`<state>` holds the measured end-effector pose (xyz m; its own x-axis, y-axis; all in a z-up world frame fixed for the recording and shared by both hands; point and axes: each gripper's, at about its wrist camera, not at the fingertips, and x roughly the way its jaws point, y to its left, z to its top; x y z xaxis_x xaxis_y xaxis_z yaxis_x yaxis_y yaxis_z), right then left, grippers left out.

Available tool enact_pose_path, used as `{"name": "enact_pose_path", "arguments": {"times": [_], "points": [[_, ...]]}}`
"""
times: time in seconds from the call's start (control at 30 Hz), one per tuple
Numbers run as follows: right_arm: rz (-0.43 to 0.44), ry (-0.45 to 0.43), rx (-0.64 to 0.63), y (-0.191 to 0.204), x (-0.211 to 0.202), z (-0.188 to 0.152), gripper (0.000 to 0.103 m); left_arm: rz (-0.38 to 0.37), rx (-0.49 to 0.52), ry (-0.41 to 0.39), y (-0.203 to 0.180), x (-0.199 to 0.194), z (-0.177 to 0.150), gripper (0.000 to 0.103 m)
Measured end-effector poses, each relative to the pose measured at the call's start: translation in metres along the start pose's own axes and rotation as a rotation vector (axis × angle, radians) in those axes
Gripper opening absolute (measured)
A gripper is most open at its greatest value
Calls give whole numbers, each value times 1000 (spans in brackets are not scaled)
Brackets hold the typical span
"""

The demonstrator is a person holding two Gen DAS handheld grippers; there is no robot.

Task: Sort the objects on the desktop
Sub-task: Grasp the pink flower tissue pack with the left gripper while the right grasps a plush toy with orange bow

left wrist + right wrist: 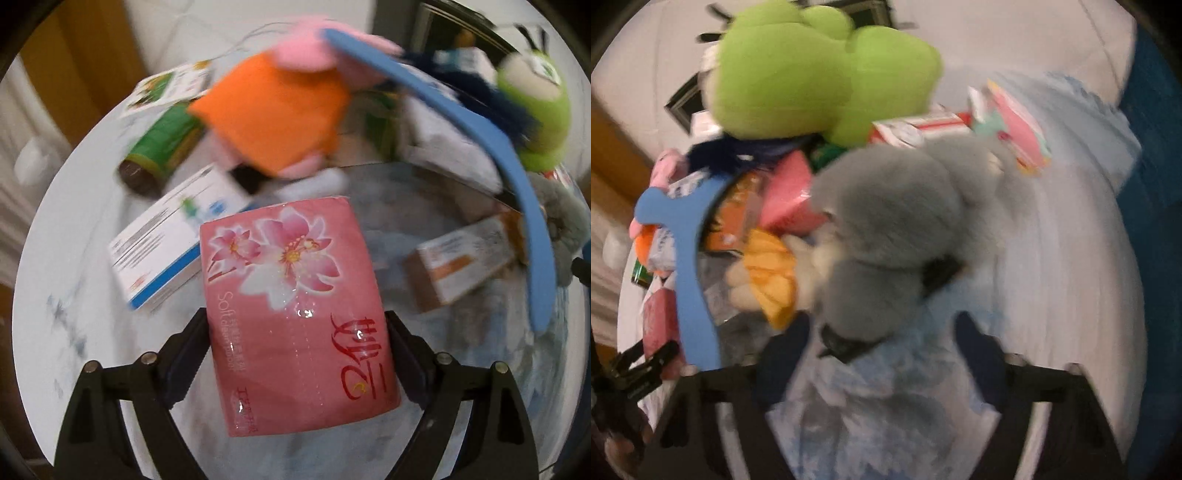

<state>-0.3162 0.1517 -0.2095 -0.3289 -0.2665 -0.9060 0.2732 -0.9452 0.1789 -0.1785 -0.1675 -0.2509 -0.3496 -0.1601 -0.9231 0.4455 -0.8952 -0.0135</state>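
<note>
Left claw (299, 354) first: both of its fingers press the long sides of the pink tissue pack (295, 306), which sits squarely between them and sticks out forward past the tips. I judge the pack light and squashy under a glossy, slippery wrap, so the hold belongs on the flanks near the middle, firm enough to dent it a little and no more. Ahead of that claw and above it hangs the biggest thing in sight, a plush in an orange dress (273, 114), blurred; a blue curved strip (517, 206) sweeps across to the right of it. Ahead and left lies a blue-edged box (162, 251), and beyond that a green roll (159, 151) on its side. Right of the pack lies an orange-striped box (461, 262). My right claw (882, 350) stands spread, nothing between its fingers, with the grey plush (897, 236) just ahead of the tips; I cannot tell whether they touch it. That toy looks soft and light, best pinched across the body, since fur alone would slide. Behind it sits a green plush (798, 74), equally soft, atop the heap. Everything here is smeared, so smaller details are beyond me.
</note>
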Motion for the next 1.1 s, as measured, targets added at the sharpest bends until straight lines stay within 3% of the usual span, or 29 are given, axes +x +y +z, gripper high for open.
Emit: {"name": "enact_pose_path", "arguments": {"times": [0.13, 0.27, 0.5, 0.57, 0.63, 0.67, 0.7, 0.77, 1.1], "points": [[49, 0, -111, 27, -2, 8, 57, -21, -40, -3, 15, 0, -1, 90], [71, 30, -99, 39, 13, 20, 58, -18, -25, -11, 7, 2, 2, 90], [58, 115, -181, 67, 54, 24, 97, -48, -9, -18, 2, 11, 20, 90], [37, 116, -186, 68, 62, 23, 98, -46, 3, -22, -2, 11, 22, 90], [28, 108, -185, 65, 68, 23, 95, -50, 12, -25, -5, 11, 22, 90], [36, 105, -179, 64, 69, 23, 86, -56, 13, -25, -6, 10, 22, 90], [50, 99, -164, 62, 66, 23, 63, -64, 14, -28, -7, 9, 21, 90], [80, 83, -140, 58, 53, 21, 37, -71, 16, -43, -10, 1, 16, 90], [127, 3, -99, 37, -17, -18, 32, -95, 76, -158, -29, -69, -14, 90]]}}
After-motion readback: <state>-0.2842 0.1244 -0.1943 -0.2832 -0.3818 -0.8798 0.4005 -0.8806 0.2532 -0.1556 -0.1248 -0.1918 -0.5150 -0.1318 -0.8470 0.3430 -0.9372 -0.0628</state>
